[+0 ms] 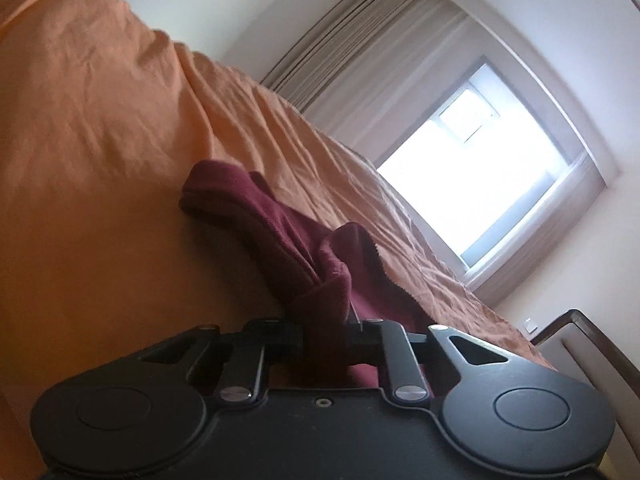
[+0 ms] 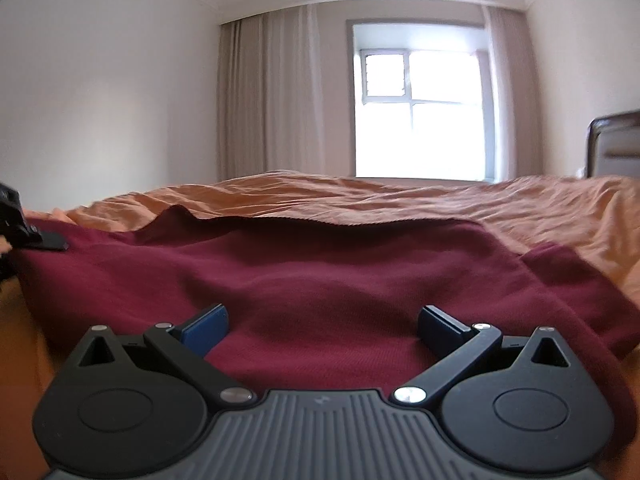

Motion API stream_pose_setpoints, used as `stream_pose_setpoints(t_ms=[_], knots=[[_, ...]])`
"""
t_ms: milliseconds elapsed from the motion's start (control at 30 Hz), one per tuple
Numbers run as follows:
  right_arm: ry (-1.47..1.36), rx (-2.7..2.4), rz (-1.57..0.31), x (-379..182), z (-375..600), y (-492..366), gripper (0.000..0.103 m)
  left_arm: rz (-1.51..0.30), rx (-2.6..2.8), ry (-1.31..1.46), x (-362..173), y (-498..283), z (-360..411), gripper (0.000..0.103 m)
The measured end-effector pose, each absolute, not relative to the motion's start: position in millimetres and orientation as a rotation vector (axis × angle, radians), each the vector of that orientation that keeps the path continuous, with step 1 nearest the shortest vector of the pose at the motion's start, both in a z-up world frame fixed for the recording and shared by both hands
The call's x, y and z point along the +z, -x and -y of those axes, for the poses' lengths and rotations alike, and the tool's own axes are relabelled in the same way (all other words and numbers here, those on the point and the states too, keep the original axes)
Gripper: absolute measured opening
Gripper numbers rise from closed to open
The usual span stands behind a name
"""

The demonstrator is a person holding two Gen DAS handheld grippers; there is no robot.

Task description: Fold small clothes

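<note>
Closest to the lens in the left wrist view is the left hand-held gripper (image 1: 326, 334), black w/ round flat discs and silver screws. Its jaws are pulled in tight and pinch a bunched-up bit of the dark red garment (image 1: 288, 236). The cloth looks soft and a bit fuzzy, w/ a thick rolled edge. From the pinch it runs up and to the left in a long lumpy strip over the orange bed cover (image 1: 100, 120). This view is tipped sideways, so the bed looks like a steep hill.

In the right wrist view the right hand-held gripper (image 2: 322, 326) is spread wide. Its blue pads (image 2: 206, 330) stand well apart w/ nothing between them, low over the garment (image 2: 320, 280). It can't be told if the pads touch the cloth. Here the garment lies mostly flat on the bed cover (image 2: 520, 204), spread wide from left to right. Its far edge makes a long, nearly straight line. A loose flap sticks out at the right side. The left hand-held gripper (image 2: 38, 240) shows at the far left edge, at the garment's left end.

The bed cover is thin and wrinkly, w/ lots of small creases. Behind the bed are a bright window (image 2: 424, 116), pale curtains (image 2: 280, 92) w/ long folds, and a dark-framed headboard (image 2: 612, 140) at the right.
</note>
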State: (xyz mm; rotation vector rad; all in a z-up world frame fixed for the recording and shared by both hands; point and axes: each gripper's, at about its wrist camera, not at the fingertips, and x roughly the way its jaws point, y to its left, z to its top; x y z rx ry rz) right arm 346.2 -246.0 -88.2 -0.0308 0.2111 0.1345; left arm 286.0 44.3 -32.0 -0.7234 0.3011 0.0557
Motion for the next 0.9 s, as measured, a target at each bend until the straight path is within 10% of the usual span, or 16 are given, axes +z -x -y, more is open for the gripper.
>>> stream_pose_setpoints(t_ms=[633, 900], knots=[[0.173, 0.201, -0.305, -51, 213, -297, 0.103, -0.316, -0.001, 0.737, -14, -216, -89, 0.013], [0.112, 0.210, -0.324, -59, 223, -302, 0.103, -0.380, 0.086, 0.769, -23, -229, -90, 0.037]])
